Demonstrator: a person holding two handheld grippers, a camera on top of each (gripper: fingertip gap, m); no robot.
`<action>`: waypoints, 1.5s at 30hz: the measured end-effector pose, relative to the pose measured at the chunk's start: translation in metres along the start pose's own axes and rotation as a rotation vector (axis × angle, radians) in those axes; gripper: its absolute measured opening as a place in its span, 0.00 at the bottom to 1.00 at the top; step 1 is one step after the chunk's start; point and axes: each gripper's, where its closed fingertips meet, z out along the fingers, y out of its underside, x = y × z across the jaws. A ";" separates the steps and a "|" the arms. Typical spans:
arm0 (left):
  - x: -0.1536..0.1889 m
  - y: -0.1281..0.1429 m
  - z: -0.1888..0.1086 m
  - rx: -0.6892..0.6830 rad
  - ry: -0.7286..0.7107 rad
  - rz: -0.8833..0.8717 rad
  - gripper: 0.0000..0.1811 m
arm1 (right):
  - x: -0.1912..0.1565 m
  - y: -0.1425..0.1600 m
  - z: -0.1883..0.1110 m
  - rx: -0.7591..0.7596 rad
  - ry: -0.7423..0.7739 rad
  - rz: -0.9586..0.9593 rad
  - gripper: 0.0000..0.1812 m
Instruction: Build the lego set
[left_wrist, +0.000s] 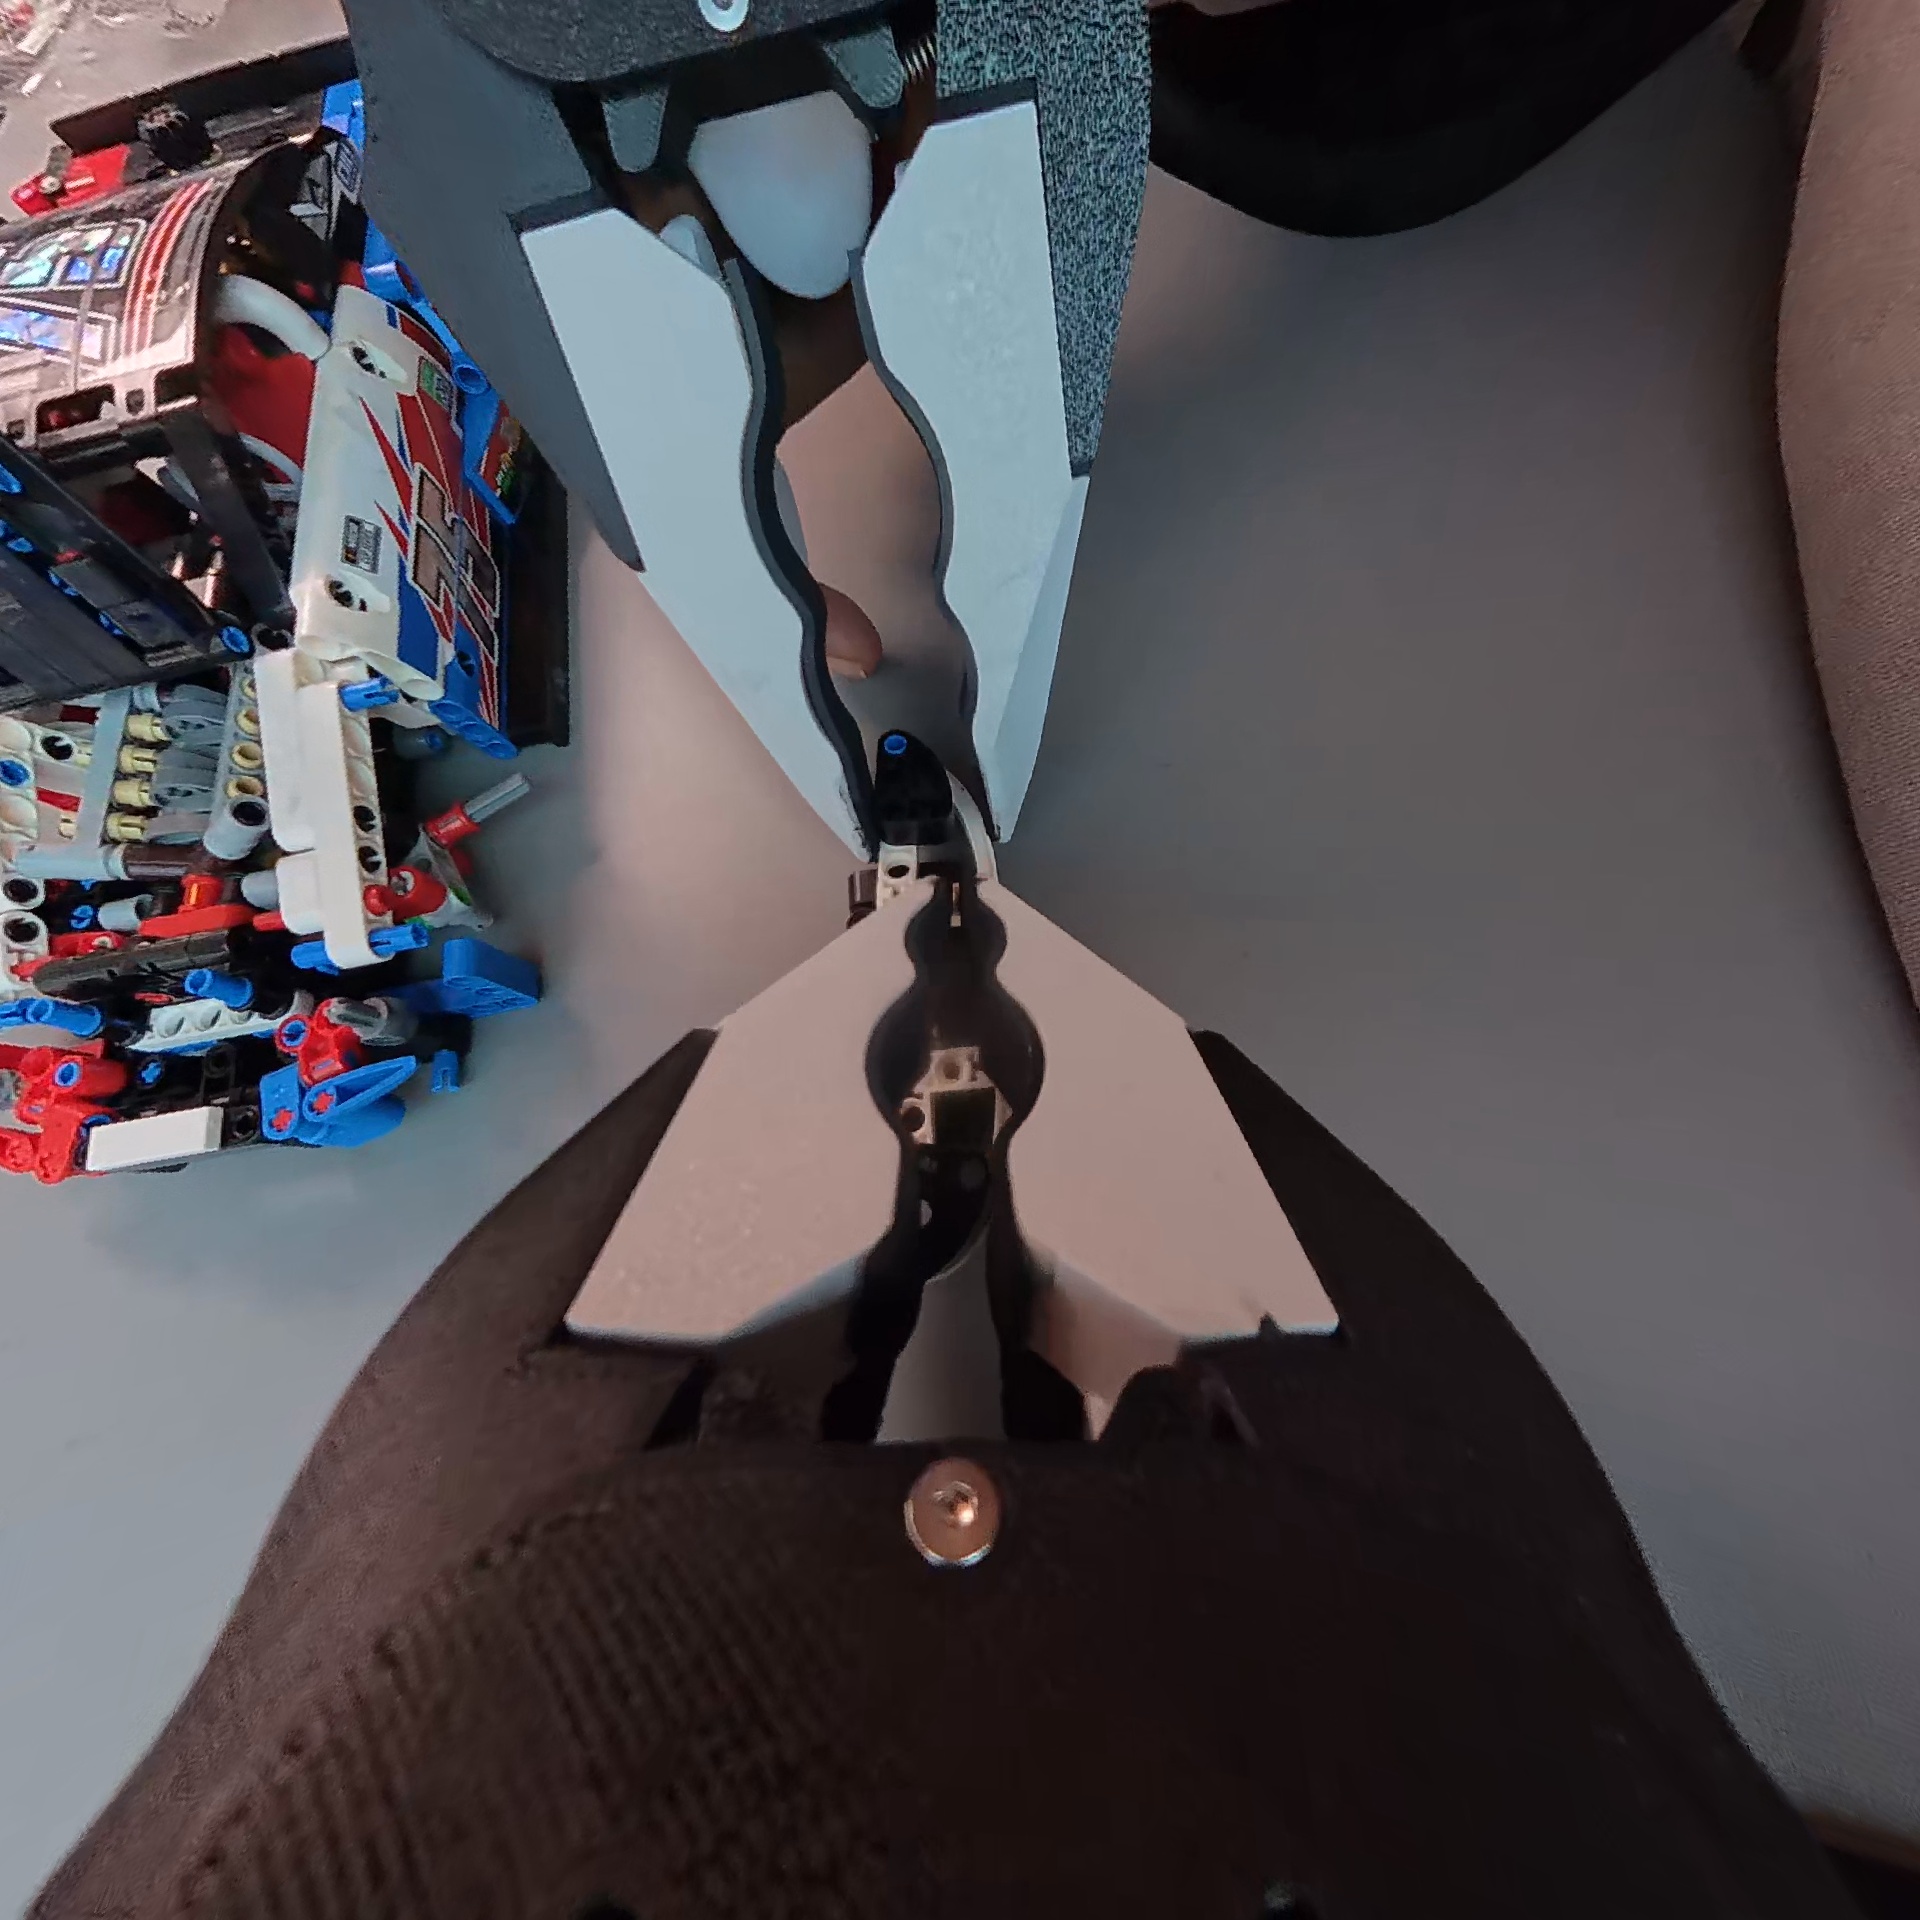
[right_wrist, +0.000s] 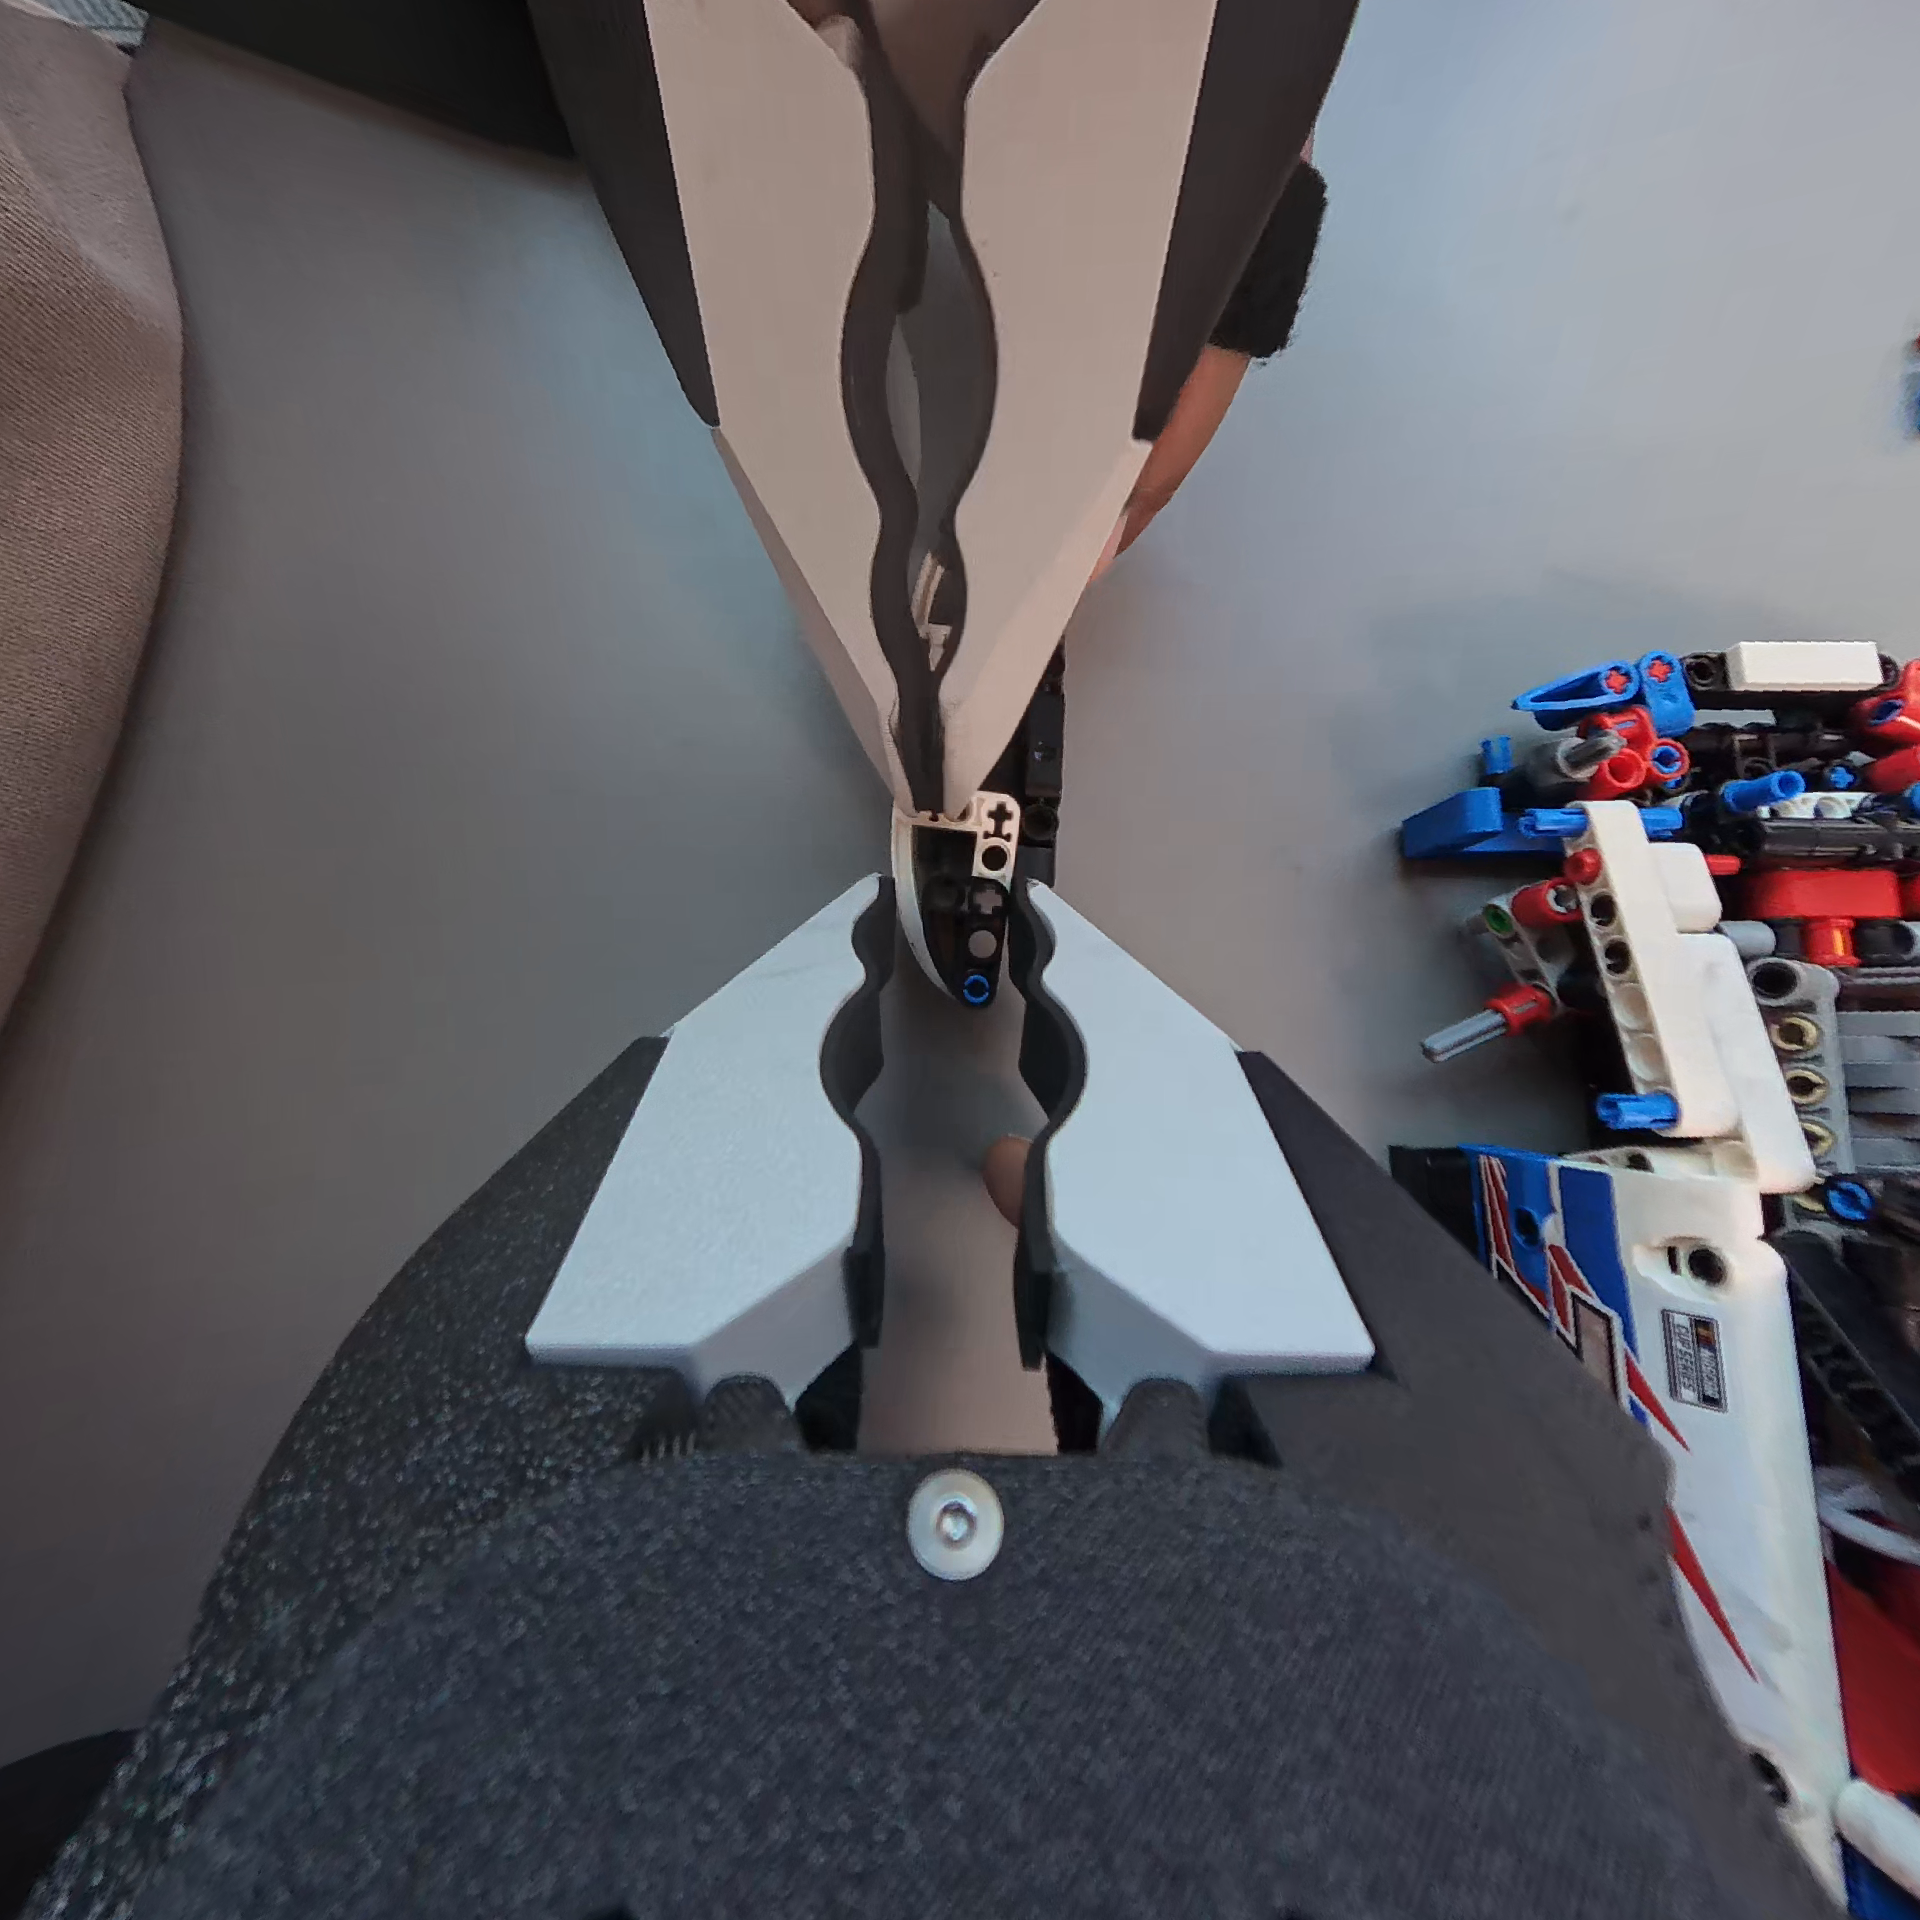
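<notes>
A small lego assembly (right_wrist: 982, 935) hangs between the two grippers above the grey table (right_wrist: 468, 727). It is a white curved panel with black beams and a blue pin (right_wrist: 977, 987). My right gripper (right_wrist: 961, 899) is shut on its lower part, with both pads against its sides. My left gripper (right_wrist: 932, 810) comes from the top of the right wrist view, its fingertips closed together on the assembly's upper white edge. In the left wrist view my left gripper (left_wrist: 940, 899) meets the right gripper (left_wrist: 920, 831) tip to tip around the assembly (left_wrist: 912, 790). A black beam of it runs under the left fingers.
A large, partly built red, white and blue lego car (left_wrist: 364, 520) lies beside the grippers and also shows in the right wrist view (right_wrist: 1683, 1039). A loose blue piece (left_wrist: 488, 971) lies by it. A brown fabric edge (left_wrist: 1860, 520) borders the table. A person's fingertip (left_wrist: 852, 634) shows behind the right fingers. The grippers are tip to tip, or close to it.
</notes>
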 end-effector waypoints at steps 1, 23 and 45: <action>0.000 0.000 0.000 0.001 0.001 -0.001 0.00 | 0.000 0.000 0.000 -0.003 0.002 -0.001 0.10; -0.003 0.006 -0.001 -0.068 0.237 -0.320 0.00 | 0.003 -0.003 0.002 -0.076 -0.080 -0.067 0.10; -0.013 0.029 -0.011 -0.161 0.044 -0.238 0.17 | 0.010 -0.002 0.003 0.006 0.061 -0.041 0.12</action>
